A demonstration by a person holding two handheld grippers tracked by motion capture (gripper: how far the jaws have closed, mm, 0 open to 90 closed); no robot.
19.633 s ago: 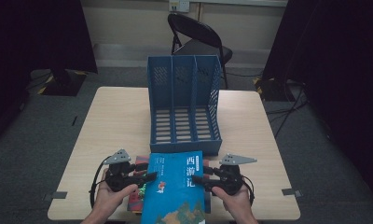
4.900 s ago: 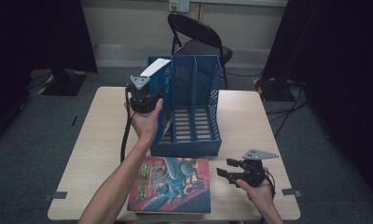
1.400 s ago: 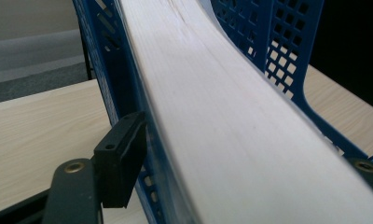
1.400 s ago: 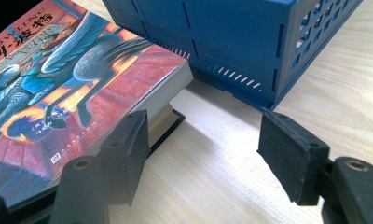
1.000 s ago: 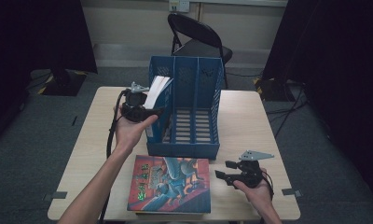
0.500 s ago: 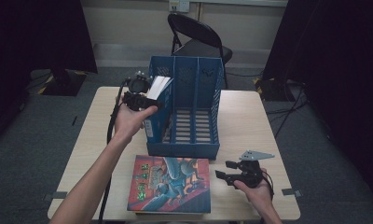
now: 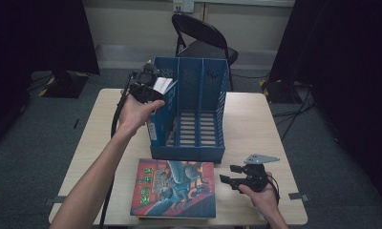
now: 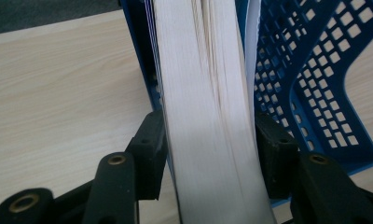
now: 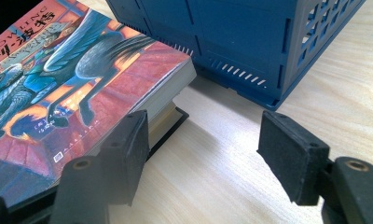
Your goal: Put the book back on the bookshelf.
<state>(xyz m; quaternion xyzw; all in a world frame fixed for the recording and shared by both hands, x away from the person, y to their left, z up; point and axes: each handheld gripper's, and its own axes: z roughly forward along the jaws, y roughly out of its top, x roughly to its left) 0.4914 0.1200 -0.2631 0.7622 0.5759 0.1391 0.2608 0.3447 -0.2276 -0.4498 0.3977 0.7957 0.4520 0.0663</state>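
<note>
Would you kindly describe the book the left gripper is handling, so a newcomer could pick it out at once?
Start at the blue three-slot file rack standing in the middle of the wooden table. Its leftmost slot holds a thick book standing on edge, pale page block outward, clamped by the left gripper. Unlike the colourful-covered book lying flat in front of the rack, it stands upright inside it.

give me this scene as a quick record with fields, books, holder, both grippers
work in hand: filing books into the blue file holder
left gripper: jaws have just been closing, pads now on both sides of the book, at the holder's leftmost slot
book in slot: upright, page edges facing the left gripper view's camera
right gripper: open, nothing between the jaws, low over the table beside the stack
book stack: flat at the table's front edge, red illustrated cover on top, another book beneath
middle and right slots: empty
</note>
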